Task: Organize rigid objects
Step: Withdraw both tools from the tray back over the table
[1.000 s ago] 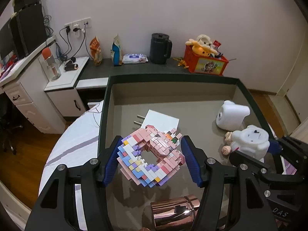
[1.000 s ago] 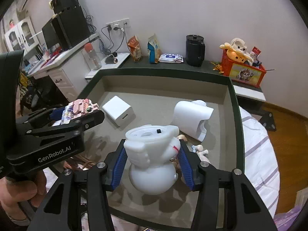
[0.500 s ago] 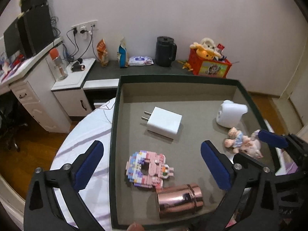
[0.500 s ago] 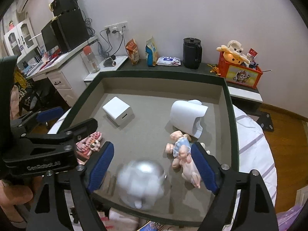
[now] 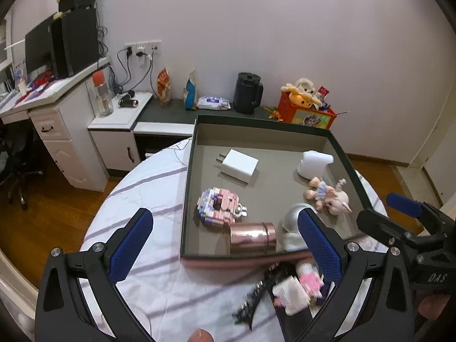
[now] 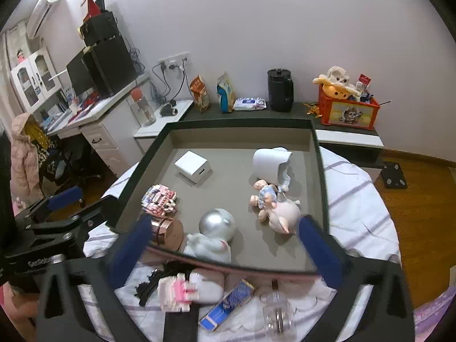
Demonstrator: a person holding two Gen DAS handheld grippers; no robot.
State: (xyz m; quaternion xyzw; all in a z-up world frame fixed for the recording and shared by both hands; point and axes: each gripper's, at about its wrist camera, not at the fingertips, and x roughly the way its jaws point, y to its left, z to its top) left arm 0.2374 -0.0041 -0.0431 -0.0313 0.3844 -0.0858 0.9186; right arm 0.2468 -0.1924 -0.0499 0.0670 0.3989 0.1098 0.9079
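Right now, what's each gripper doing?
Left gripper: open, holding nothing.
Right gripper: jaws opening, nothing between them.

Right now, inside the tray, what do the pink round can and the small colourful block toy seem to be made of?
The can looks like metal with a polished rose-gold finish: its side shines and mirrors the surroundings. It could be coated plastic.

The block toy looks like hard plastic bricks, matte to slightly glossy: small square studs in pink, purple, blue and white show clearly.

The tray seems to be stiff board; I cannot be sure.
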